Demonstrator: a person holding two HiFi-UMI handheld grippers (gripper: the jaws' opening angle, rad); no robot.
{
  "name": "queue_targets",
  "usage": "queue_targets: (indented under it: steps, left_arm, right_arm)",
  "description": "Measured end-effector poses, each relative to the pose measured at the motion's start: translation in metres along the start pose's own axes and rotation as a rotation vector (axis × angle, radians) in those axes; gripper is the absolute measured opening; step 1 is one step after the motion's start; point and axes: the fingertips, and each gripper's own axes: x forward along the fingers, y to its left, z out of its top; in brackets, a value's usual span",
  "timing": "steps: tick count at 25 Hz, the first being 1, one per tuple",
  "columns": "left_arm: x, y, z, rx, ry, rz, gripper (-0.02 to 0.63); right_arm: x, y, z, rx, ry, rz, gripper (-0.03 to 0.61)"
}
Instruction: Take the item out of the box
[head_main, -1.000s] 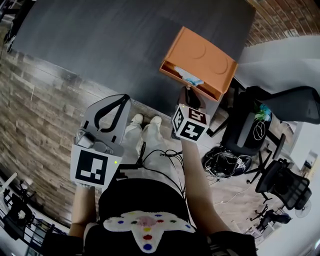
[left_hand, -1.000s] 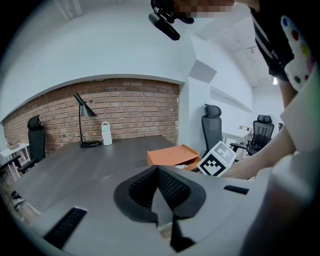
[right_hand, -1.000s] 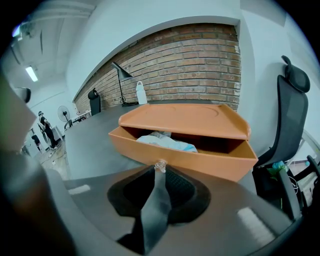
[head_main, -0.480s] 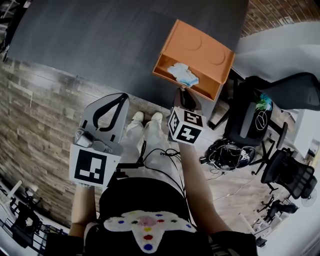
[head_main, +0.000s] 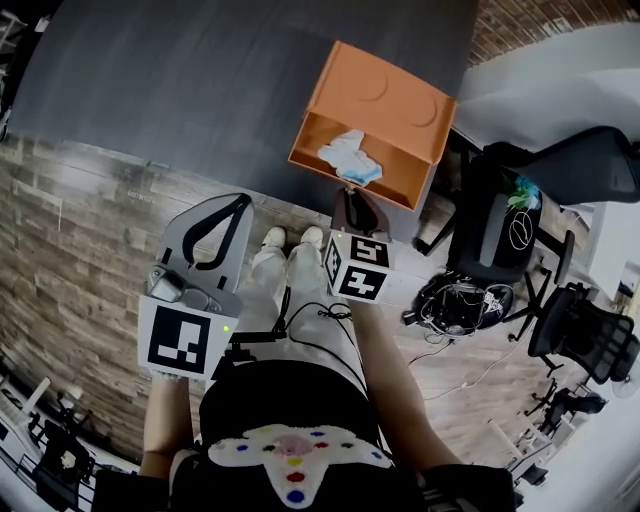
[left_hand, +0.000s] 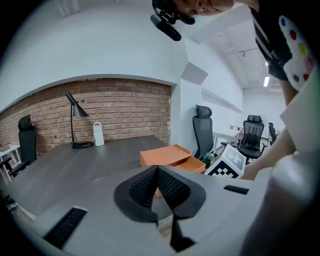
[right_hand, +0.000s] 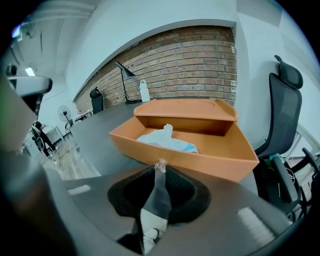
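An orange box (head_main: 385, 95) lies at the near right edge of the dark table, and its drawer (head_main: 405, 185) stands pulled out towards me. A crumpled white and pale blue item (head_main: 348, 157) lies inside the drawer (right_hand: 200, 161), at its left half; it also shows as a pale heap (right_hand: 165, 138) in the right gripper view. My right gripper (head_main: 357, 207) is shut on the small clear knob (right_hand: 160, 164) on the drawer front. My left gripper (head_main: 236, 202) hangs over the floor to the left, shut and holding nothing. In the left gripper view the box (left_hand: 167, 156) shows past the closed jaws.
The dark grey table (head_main: 200, 90) stretches away to the left of the box. A desk lamp (left_hand: 75, 107) and a white bottle (left_hand: 98, 134) stand at its far end. Black office chairs (head_main: 590, 340) and a tangle of cables (head_main: 455, 310) are to the right on the floor.
The drawer has slid further out of the box as my right gripper drew back towards me, so more of the item shows. The left gripper has barely moved.
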Motion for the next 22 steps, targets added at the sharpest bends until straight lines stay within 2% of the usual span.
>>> queue_targets:
  steps: [8, 10, 17, 19, 22]
  left_arm:
    - [0.000, -0.004, 0.007, -0.017, -0.007, 0.002, 0.005]
    - [0.000, -0.006, 0.011, -0.021, -0.014, 0.002, 0.005]
    - [0.002, -0.017, 0.029, 0.016, -0.020, -0.037, 0.006]
    - [0.005, -0.025, 0.033, 0.028, -0.013, -0.067, 0.052]
    - [0.009, -0.035, 0.040, 0.059, -0.011, -0.100, 0.074]
  right_arm:
    - [-0.014, -0.004, -0.009, -0.044, 0.007, 0.035, 0.074]
    - [-0.027, -0.007, -0.005, -0.070, -0.015, 0.026, 0.023]
    - [-0.083, -0.027, 0.038, -0.122, -0.139, 0.013, 0.009]
    - [-0.100, -0.037, 0.054, -0.120, -0.184, -0.006, 0.009]
    - [-0.124, -0.050, 0.077, -0.114, -0.252, -0.034, 0.009]
